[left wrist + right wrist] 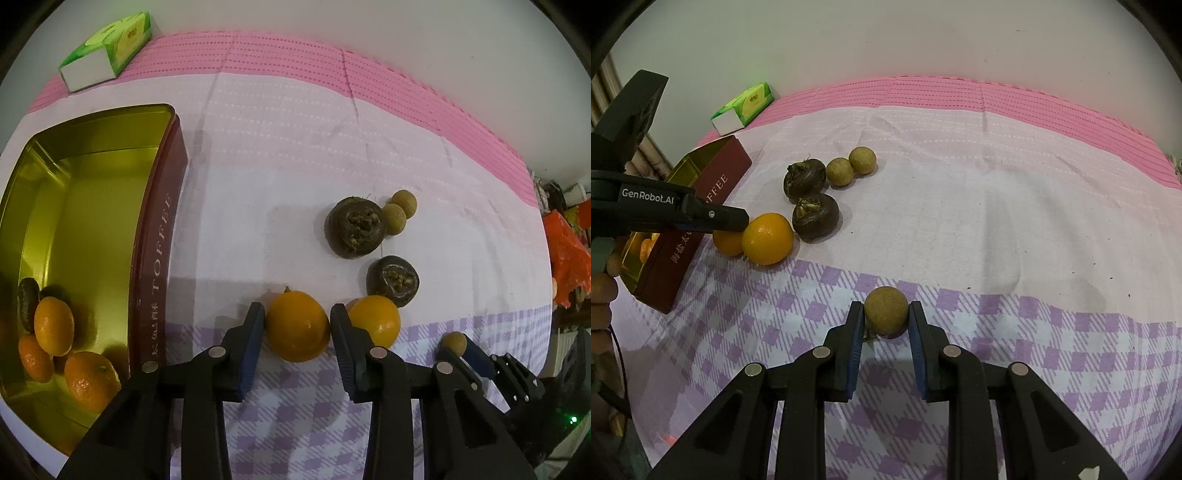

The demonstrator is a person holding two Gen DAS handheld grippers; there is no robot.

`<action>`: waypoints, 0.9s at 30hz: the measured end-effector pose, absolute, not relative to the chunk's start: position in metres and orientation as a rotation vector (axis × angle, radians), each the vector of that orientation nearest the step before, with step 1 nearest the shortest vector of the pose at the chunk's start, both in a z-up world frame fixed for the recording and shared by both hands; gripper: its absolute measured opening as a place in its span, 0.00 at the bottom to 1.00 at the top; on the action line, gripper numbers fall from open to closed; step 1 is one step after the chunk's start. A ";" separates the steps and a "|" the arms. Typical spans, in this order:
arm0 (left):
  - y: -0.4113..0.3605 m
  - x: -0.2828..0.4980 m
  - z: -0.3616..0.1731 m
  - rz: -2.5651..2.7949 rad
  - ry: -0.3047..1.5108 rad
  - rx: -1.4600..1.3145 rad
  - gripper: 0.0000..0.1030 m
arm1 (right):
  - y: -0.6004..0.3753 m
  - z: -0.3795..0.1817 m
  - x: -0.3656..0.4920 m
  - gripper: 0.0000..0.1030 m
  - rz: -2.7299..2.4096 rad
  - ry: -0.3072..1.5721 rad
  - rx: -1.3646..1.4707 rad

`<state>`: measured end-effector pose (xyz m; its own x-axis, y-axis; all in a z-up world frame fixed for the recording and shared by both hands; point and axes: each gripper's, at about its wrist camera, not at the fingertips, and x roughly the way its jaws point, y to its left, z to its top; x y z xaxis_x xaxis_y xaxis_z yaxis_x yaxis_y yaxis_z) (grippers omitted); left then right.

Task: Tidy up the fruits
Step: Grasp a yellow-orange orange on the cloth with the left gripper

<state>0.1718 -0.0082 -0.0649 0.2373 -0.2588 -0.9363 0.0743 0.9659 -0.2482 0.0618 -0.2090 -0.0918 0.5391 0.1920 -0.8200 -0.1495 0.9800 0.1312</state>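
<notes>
My left gripper (298,314) is shut on an orange (297,325) that rests on the cloth, both pads pressing its sides. A second orange (376,321) lies just right of it, touching the right finger. My right gripper (886,308) is shut on a small tan round fruit (886,312) low over the checked cloth. Two dark brown bulbs (354,227) (393,280) and two more tan fruits (395,218) lie behind the oranges. The open gold-lined toffee tin (155,206) at left holds three oranges (53,325) and a dark bulb (28,306).
A green tissue box (110,48) sits at the far left corner by the wall. The pink and lilac cloth (997,221) spreads bare to the right. A hand (600,291) holds the left gripper beside the tin (716,173). Orange clutter (565,258) lies past the right edge.
</notes>
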 end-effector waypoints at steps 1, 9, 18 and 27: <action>-0.007 0.170 -0.063 -0.231 1.306 -0.163 0.36 | -0.209 -0.092 0.062 0.22 0.203 0.980 0.046; 0.020 0.159 -0.024 -0.228 1.211 -0.153 0.17 | -0.207 -0.092 0.061 0.22 0.197 0.976 0.031; 0.041 0.154 -0.017 -0.239 1.198 -0.142 0.21 | -0.203 -0.093 0.062 0.22 0.188 0.975 0.014; 0.012 0.147 -0.037 -0.271 1.281 -0.101 0.35 | -0.203 -0.093 0.062 0.22 0.191 0.976 0.015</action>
<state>0.1474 0.0122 -0.0372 0.2595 -0.2559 -0.9312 0.1438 0.9638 -0.2247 0.0616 -0.2033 -0.0926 0.5450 0.1676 -0.8215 -0.1540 0.9832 0.0984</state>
